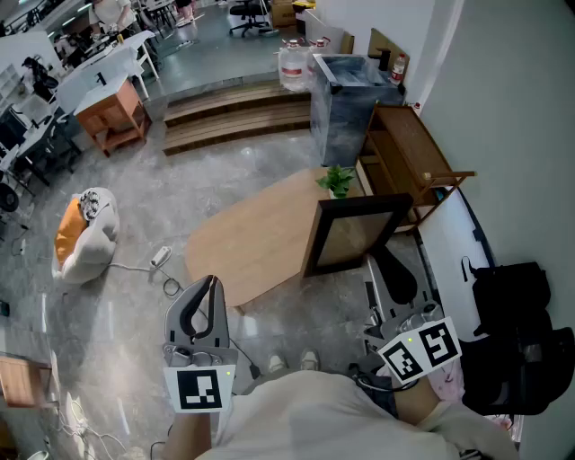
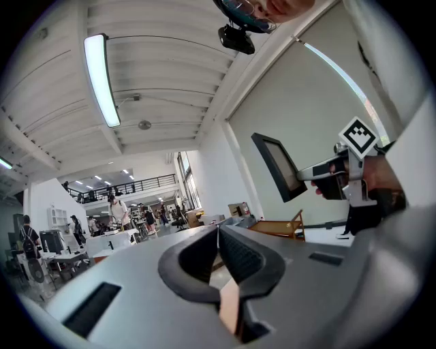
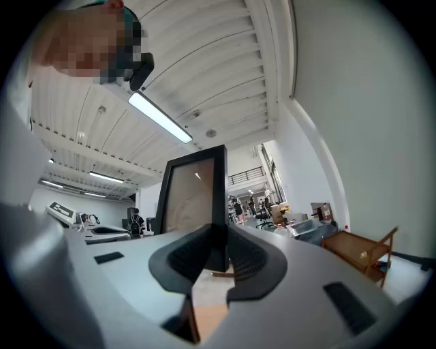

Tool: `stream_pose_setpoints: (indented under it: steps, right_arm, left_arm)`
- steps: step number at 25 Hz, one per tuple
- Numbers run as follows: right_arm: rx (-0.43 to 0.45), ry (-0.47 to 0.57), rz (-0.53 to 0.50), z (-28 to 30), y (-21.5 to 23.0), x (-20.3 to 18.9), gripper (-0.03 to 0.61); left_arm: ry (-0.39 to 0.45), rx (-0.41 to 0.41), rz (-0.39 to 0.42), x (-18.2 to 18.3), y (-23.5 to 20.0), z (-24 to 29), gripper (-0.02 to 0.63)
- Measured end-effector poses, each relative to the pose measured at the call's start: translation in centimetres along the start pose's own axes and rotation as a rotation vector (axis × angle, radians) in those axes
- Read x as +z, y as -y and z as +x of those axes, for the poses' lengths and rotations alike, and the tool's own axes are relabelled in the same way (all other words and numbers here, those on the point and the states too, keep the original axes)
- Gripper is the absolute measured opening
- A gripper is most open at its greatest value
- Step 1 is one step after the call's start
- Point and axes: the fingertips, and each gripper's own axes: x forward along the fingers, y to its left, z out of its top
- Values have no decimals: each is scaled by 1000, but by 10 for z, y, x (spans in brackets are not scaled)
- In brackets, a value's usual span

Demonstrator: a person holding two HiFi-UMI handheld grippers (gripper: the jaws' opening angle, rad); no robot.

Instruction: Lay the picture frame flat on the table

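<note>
Right tool [image 3: 216, 247] grips picture frame [image 3: 193, 198]; left tool [image 2: 219, 235] closed, empty.

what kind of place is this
Most likely a big open-plan office or lab floor with a lounge corner. Rows of desks and a rolling office chair stand in the background, a mezzanine railing runs above the far end, and a low wooden table sits nearby.

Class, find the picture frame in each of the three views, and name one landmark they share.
Head view: picture frame right of centre, at the table's right end.
Left gripper view: upper right of centre.
Right gripper view: centre, held by the right gripper.
Shared landmark: the wooden rack by the wall.
</note>
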Motion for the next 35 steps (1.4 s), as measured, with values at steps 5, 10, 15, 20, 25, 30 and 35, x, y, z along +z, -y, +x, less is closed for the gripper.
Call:
stream_pose_setpoints:
  steps: [5,10,15,20,25,30,35]
  right_arm:
    - [-24,-1,-43,-3,12,0,55]
    - [-24,10,-110,-11,22,5,55]
    - [-11,19,-140,-12,29,6,55]
    - [-2,12,-141,-10,37,1,55]
    - [-4,-5,-147,0,44,-9,55]
    - [16,-33,-148,17,50,-22,55]
    - [49,-59,-140,41,52,-29,55]
  left_arm:
    - [1,6,-22,0,8,6,9]
    - [4,0,-29,3,26,13,9]
    - [12,10,-27,7,37,18,9]
    - [2,9,-35,3,47,22,9]
    - [-5,15,-40,-4,47,30,9]
    - [2,21,-42,-14,44,46,9]
    - [-3,35,-60,-19,33,61,9]
